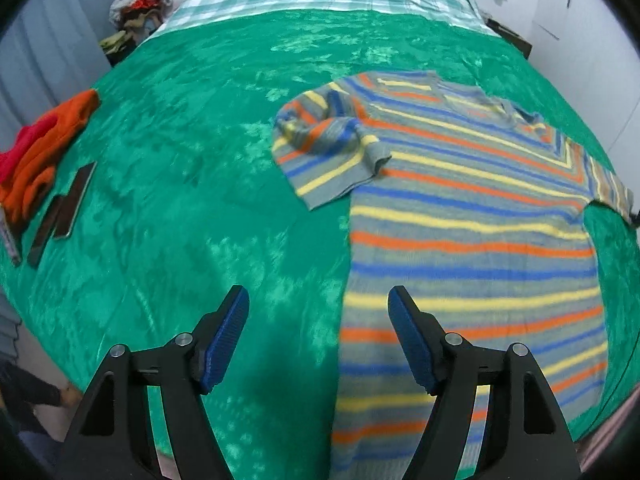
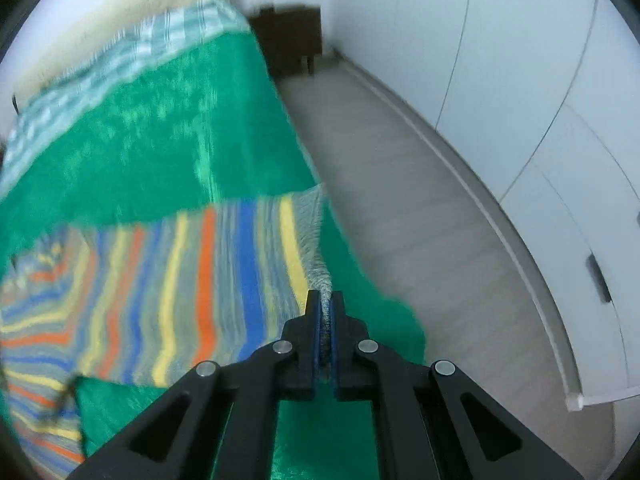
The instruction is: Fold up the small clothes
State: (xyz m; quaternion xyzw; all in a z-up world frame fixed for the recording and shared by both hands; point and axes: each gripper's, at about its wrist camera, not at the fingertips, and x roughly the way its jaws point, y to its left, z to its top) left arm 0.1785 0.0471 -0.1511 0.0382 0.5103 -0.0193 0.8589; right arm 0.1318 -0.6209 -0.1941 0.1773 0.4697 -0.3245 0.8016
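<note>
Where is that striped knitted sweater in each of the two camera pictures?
Left wrist view: the grey knitted sweater with orange, yellow and blue stripes lies flat across the right half, one sleeve folded in.
Right wrist view: its sleeve fills the lower left, its cuff pinched in the right gripper.
Shared landmark: the green bedspread.

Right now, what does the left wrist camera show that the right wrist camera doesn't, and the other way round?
Only the left wrist view shows the open left gripper hovering over the bed, one sleeve already folded in, the orange clothes and dark flat objects at the bed's left edge. Only the right wrist view shows the right gripper shut on the other sleeve's cuff, plus the floor and white cabinets. Both show the striped sweater on the green bedspread.
</note>
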